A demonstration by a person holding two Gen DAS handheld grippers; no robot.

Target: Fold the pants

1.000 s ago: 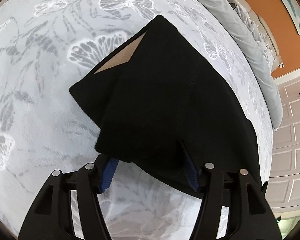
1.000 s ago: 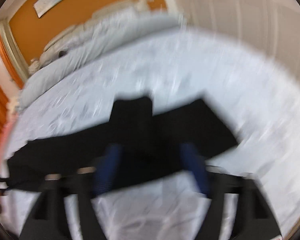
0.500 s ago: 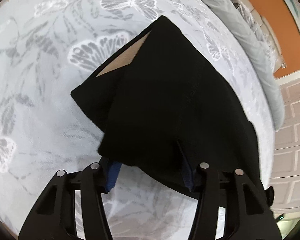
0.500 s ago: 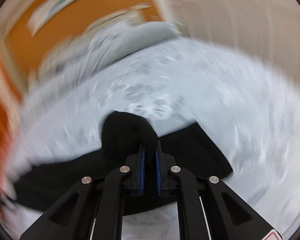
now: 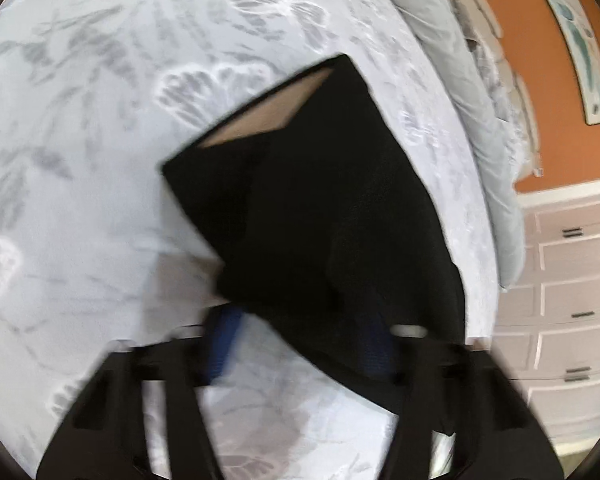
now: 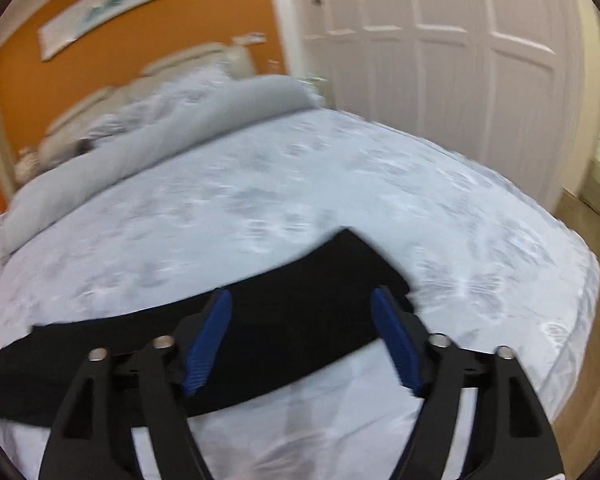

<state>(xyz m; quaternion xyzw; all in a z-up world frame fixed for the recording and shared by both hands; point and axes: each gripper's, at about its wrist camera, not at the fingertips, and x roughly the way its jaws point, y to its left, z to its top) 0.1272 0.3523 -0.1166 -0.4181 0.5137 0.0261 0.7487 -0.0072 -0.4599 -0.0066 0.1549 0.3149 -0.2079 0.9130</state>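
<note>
Right wrist view shows the right gripper (image 6: pixel 300 336) — clamped shut half a second ago — now with jaws wide apart above the black fabric pants (image 6: pixel 228 340) lying lower-centre on the butterfly-print bed (image 6: pixel 340 184), suggesting a fold just released; left gripper (image 5: pixel 300 344) jaws apart too.

no readable text, labels, brands or numbers anywhere

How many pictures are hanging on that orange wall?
1. A long, narrow picture hangs on the orange wall above the headboard; the left wrist view shows the same one at its right edge. Others could hang out of view.
</note>
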